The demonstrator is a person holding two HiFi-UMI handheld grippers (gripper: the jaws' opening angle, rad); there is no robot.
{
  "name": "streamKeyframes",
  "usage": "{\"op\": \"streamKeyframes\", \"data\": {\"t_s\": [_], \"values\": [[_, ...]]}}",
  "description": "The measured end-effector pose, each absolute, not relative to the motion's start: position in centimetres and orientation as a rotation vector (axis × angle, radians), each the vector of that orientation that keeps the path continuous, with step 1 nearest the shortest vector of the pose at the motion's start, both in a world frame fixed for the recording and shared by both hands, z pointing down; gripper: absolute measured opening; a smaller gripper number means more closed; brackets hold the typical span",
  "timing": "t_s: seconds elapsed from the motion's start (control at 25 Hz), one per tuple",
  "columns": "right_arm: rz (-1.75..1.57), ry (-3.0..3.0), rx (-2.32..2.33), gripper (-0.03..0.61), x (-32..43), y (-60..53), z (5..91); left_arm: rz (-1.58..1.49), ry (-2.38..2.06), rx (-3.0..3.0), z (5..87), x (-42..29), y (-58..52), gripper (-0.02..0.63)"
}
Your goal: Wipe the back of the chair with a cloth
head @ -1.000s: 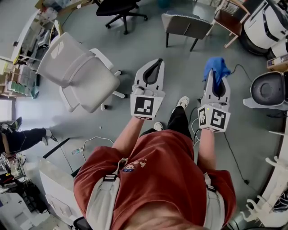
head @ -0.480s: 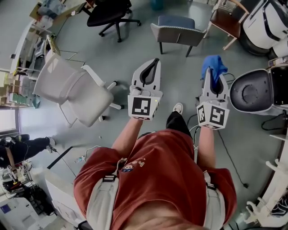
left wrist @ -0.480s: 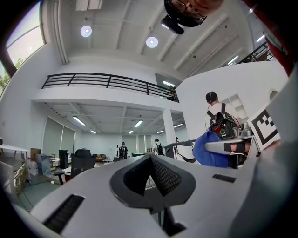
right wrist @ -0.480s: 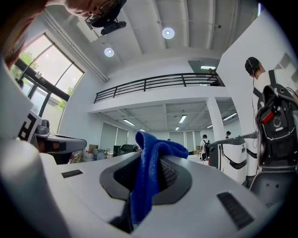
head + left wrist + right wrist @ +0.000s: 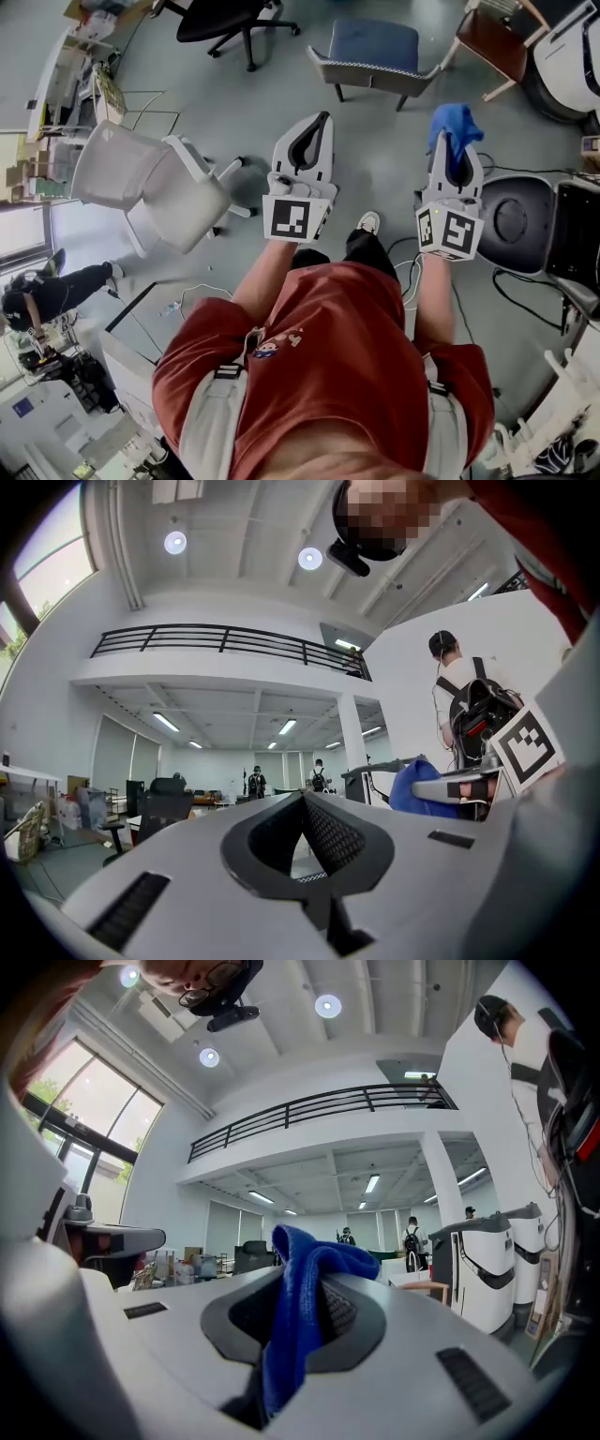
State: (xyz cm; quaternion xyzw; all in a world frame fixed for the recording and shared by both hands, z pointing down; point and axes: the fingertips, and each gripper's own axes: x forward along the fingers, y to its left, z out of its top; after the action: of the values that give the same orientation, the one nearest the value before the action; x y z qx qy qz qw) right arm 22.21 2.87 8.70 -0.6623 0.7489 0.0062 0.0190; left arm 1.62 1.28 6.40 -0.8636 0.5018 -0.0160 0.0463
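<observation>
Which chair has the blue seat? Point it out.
The four-legged armchair at top centre of the head view: grey shell, blue cushion. The white swivel chair and black swivel chair show no blue; the wooden chair has a brown seat.

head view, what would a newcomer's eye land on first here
The bright blue cloth pinched in the jaws of the right gripper at upper right stands out first. Next come the left gripper beside it, jaws shut on nothing, and the white office chair standing on the grey floor off to the left.
</observation>
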Motion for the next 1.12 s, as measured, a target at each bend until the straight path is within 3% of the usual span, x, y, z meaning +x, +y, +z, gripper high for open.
{"op": "streamKeyframes", "data": {"t_s": [0.28, 0.72, 1.12], "values": [[-0.075, 2.375, -1.994, 0.055, 20.7, -2.2, 13.8, -0.11, 1.518, -2.64, 11.4, 0.7, -3.8, 0.014], [-0.214, 2.303, -2.188, 0.057, 18.7, -5.3, 31.2, -0.015, 1.356, -2.691, 26.2, 0.0, -8.8, 0.014], [-0.269, 2.332, -2.205, 0.056, 18.7, -10.0, 44.8, 0.009, 1.516, -2.676, 39.7, -1.5, -12.1, 0.014]]}}
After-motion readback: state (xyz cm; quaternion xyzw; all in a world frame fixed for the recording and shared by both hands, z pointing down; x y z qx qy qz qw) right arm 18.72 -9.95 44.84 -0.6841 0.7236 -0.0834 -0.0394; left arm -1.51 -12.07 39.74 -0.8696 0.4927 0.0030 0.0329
